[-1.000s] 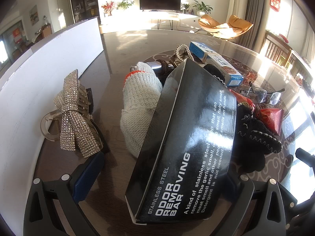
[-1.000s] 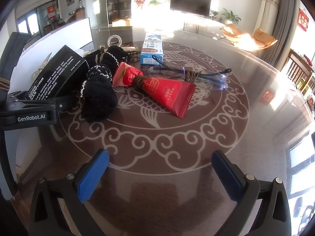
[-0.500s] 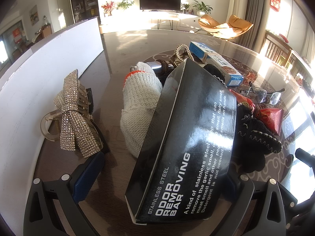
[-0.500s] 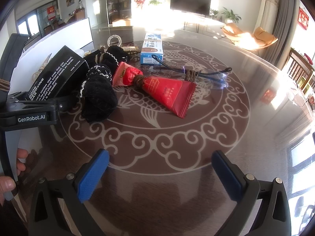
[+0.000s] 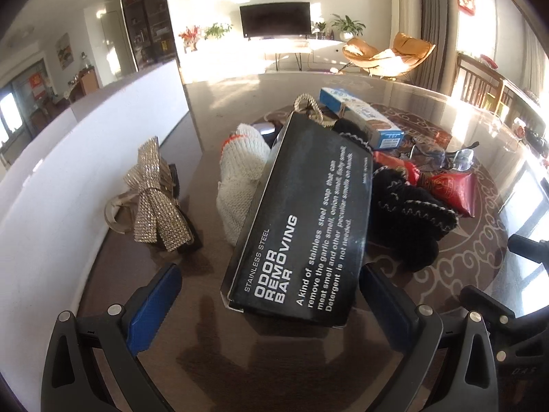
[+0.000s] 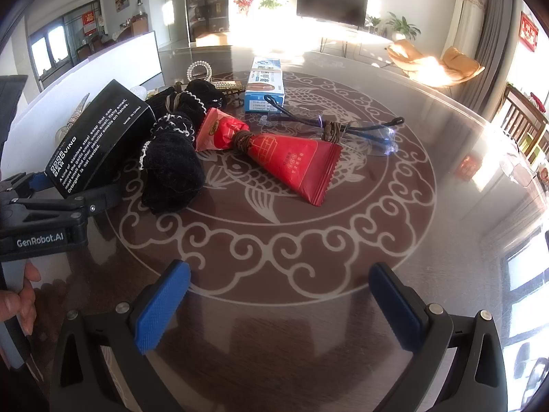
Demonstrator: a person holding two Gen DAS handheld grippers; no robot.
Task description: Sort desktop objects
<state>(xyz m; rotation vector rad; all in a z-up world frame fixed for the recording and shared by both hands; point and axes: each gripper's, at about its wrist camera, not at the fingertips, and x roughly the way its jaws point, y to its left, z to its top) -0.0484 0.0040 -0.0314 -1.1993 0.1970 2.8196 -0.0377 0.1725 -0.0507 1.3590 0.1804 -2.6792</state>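
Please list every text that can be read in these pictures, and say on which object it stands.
"STAINLESS STEEL ODOR REMOVING BAR": black box.
"MADE IN CHINA": the same box.
"GenRobot.AI": body of the left tool.
Blue-and-white box, red packet: print too small to read.

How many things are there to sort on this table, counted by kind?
Boxes: 2 (black box, blue box)
Hair accessories: 2 (bow clip, pearl clip)
Knitted bundles: 2 (white knit, black knit)
Red packet: 1
Glasses: 1
Total: 8
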